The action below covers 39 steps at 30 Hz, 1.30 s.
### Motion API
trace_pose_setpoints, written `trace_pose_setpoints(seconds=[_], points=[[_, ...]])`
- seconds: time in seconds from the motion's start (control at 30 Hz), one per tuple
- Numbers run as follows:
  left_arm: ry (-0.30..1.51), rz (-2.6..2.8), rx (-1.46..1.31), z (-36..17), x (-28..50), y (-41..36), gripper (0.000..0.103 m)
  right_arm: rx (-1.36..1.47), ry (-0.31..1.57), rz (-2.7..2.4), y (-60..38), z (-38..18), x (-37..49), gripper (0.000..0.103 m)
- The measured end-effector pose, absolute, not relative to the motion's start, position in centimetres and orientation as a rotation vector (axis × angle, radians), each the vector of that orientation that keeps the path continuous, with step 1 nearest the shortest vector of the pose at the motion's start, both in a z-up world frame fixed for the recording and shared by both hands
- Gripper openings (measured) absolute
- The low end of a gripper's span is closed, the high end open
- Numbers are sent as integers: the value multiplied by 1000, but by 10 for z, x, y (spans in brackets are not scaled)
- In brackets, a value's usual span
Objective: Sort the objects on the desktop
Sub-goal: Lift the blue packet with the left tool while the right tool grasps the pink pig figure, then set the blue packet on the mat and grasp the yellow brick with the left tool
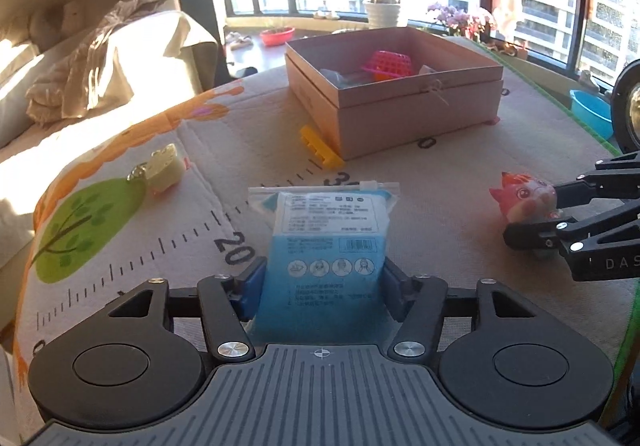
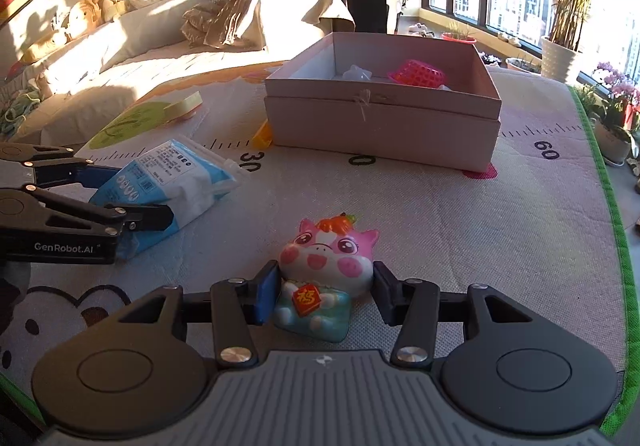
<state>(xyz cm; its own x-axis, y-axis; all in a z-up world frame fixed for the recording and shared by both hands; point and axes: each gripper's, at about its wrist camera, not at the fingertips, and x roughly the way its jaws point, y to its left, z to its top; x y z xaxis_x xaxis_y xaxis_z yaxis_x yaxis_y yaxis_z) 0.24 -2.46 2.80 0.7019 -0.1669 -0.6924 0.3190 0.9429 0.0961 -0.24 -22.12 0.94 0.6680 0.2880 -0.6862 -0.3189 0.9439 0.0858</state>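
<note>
While left claw (image 1: 322,288) grips blue-white pouch (image 1: 326,246), right claw (image 2: 325,292) clamps pink cow toy (image 2: 326,262).

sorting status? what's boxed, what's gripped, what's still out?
Boxed: pink basket plus a pale item in the box. Gripped: left gripper on blue pack, right gripper on pig toy. Left: yellow clip, cream tape roll.

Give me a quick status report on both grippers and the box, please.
Left gripper shut on blue-and-white packet. Right gripper shut on pink cow toy. Both on the mat, short of the open box. Path to box clear.
</note>
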Motion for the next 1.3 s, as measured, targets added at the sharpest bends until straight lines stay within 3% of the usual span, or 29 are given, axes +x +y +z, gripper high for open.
trace_pose_setpoints(seconds=[0.13, 0.23, 0.5, 0.53, 0.6, 0.63, 0.73, 1.0, 1.07, 1.17, 1.23, 1.27, 1.3], points=[[736, -423, 187, 41, -7, -22, 69, -35, 751, 348, -223, 10, -2, 57], [652, -365, 162, 58, -1, -11, 95, -34, 735, 337, -224, 12, -2, 58], [667, 89, 135, 43, 111, 26, 97, -54, 686, 310, -224, 26, 6, 59], [692, 116, 125, 37, 128, 31, 96, -61, 682, 308, -223, 28, 6, 59], [739, 146, 89, 27, 151, 41, 85, -74, 679, 304, -222, 31, 8, 59], [761, 149, 65, 24, 159, 46, 72, -79, 679, 302, -222, 32, 9, 59], [796, 121, -14, 19, 162, 60, 47, -92, 689, 296, -220, 34, 13, 59], [761, -111, -9, 19, 63, 42, 46, -166, 675, 328, -199, 55, 33, 59], [743, -157, 12, 15, 32, 32, 54, -204, 664, 362, -185, 62, 37, 59], [698, -150, 39, 8, 7, 24, 84, -260, 656, 402, -156, 66, 46, 59], [690, -135, 36, 5, 5, 27, 87, -271, 675, 401, -137, 60, 56, 46], [701, -132, 27, 3, 5, 29, 91, -271, 691, 400, -129, 57, 62, 33], [711, -133, 19, 1, 6, 32, 92, -267, 708, 399, -119, 54, 69, 26]])
